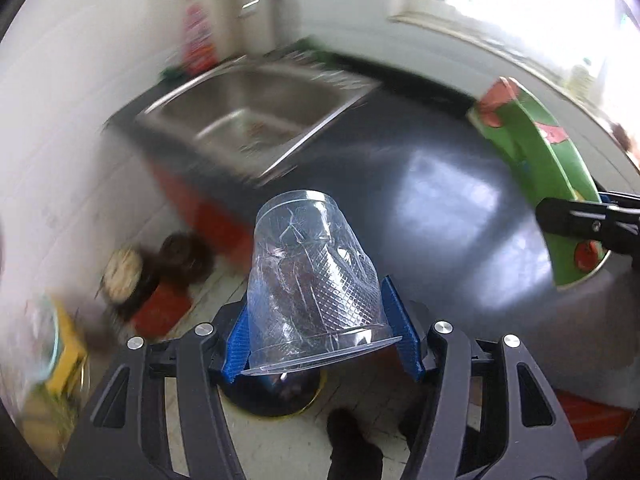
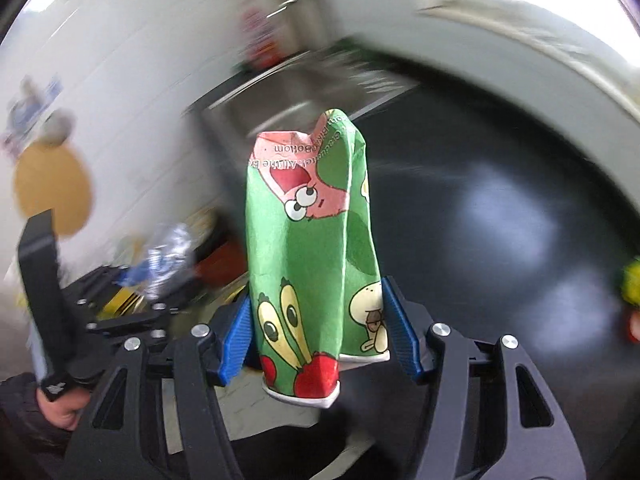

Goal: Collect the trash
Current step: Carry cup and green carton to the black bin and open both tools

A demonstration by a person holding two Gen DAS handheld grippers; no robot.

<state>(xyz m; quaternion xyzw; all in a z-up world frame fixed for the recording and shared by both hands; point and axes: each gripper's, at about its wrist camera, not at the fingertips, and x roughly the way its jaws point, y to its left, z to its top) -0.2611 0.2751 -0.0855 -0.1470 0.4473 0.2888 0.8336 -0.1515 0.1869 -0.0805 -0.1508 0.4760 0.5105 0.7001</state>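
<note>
Both pieces of trash are in my grip and lifted off the worktop: my left gripper (image 1: 322, 340) is closed to the width of a crumpled clear plastic cup (image 1: 314, 284), held upside down with its rim nearest the camera, while my right gripper (image 2: 318, 340) pinches a flattened green cartoon-printed paper cup (image 2: 312, 256) between its blue pads (image 2: 236, 340), also rim-down. Picking up looks done for these two; what I judge remains is carrying them to a bin and letting go, and a dark round opening with a yellowish rim (image 1: 276, 396) under the plastic cup may be that bin (too hidden to be sure). A yellow-green item (image 2: 632, 284) at the edge of the right view could be more trash, though it is too blurred to name. The dark glossy countertop (image 1: 440, 184) shows window glare, a steel sink (image 1: 256, 116) is set into it, and red cabinet fronts (image 1: 208, 216) stand over a pale tiled floor, with blurred clutter (image 1: 132, 276) against the white wall
</note>
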